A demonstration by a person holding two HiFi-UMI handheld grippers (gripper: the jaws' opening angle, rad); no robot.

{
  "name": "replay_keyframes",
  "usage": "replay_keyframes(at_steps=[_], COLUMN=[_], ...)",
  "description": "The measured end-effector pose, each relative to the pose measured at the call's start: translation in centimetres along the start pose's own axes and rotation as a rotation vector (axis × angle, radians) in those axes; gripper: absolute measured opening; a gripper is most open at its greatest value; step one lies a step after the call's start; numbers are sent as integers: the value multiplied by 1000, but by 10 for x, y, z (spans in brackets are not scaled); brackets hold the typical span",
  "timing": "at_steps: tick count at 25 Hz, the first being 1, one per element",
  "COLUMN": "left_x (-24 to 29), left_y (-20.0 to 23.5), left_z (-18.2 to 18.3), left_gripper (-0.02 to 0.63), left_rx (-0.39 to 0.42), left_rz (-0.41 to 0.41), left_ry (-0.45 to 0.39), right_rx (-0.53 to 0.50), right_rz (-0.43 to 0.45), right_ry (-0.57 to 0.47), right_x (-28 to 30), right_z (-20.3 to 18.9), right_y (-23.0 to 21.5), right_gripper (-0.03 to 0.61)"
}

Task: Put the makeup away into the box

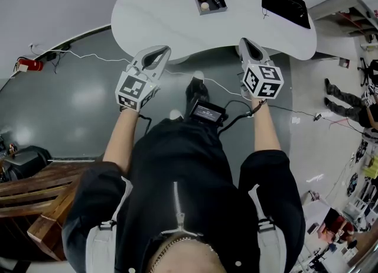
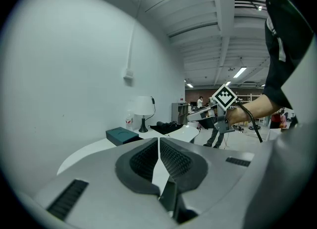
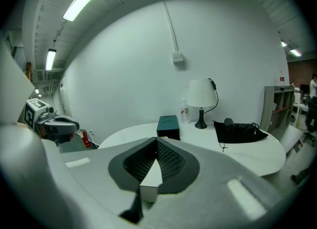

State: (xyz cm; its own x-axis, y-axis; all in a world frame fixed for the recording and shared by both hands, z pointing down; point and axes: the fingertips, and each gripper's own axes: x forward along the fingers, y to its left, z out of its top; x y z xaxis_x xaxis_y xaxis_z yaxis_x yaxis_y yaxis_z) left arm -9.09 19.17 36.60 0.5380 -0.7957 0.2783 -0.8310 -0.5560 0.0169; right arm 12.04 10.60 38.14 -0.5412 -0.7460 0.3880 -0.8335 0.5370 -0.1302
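the head view is taken from above the person's torso and faces steeply down. the floor fills most of it, and the white table (image 1: 147,12) is kept at the top edge, well apart from the camera. the left gripper view is taken from the left gripper (image 1: 158,53), along its jaws and nearly level, toward the wall and one end of the table. the right gripper view is taken likewise from the right gripper (image 1: 247,44), facing the table's near side. the table and the teal box (image 3: 168,126) are shared by all three views, the lamp (image 3: 201,96) by both gripper views. each gripper is seen in the other's view.
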Motion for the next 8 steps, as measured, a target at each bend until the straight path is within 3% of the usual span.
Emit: replay_keyframes(at_steps=[8], left_x=[5], left_y=[1], left_z=[-2], left_gripper=[14], left_rx=[-5], left_rz=[0], left_ry=[8], right_rx=[-3], right_rz=[11], right_ry=[9], right_x=[7], right_z=[0], right_y=[1], right_gripper=[5])
